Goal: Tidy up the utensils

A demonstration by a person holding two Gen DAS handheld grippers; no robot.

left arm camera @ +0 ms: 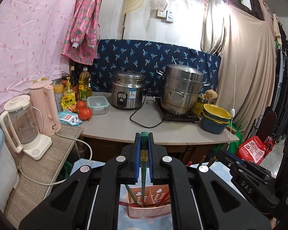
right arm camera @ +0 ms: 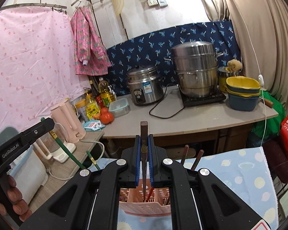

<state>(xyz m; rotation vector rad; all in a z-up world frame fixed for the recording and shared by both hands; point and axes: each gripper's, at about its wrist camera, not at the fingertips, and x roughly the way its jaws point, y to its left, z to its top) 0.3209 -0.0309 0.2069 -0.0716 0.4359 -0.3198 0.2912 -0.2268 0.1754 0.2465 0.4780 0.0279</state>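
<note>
My left gripper [left arm camera: 144, 140] is shut on a green chopstick [left arm camera: 143, 172]. The chopstick points down into a pink perforated utensil holder [left arm camera: 149, 211] that holds several chopsticks. My right gripper [right arm camera: 144, 140] is shut on a brown chopstick [right arm camera: 144, 164] whose tip reaches down into the same pink holder [right arm camera: 144, 208]. The left gripper with its green chopstick [right arm camera: 64, 147] shows at the left of the right wrist view. The right gripper body [left arm camera: 245, 172] shows at the right of the left wrist view. Two more brown chopsticks [right arm camera: 191, 158] stand up from the holder.
The holder stands on a blue spotted cloth [right arm camera: 237, 170]. Behind is a counter [left arm camera: 122, 124] with a rice cooker [left arm camera: 127, 92], a steel steamer pot [left arm camera: 182, 90], stacked bowls [left arm camera: 216, 120], tomatoes and bottles. A blender [left arm camera: 23, 122] and a pink kettle [left arm camera: 45, 107] stand at the left.
</note>
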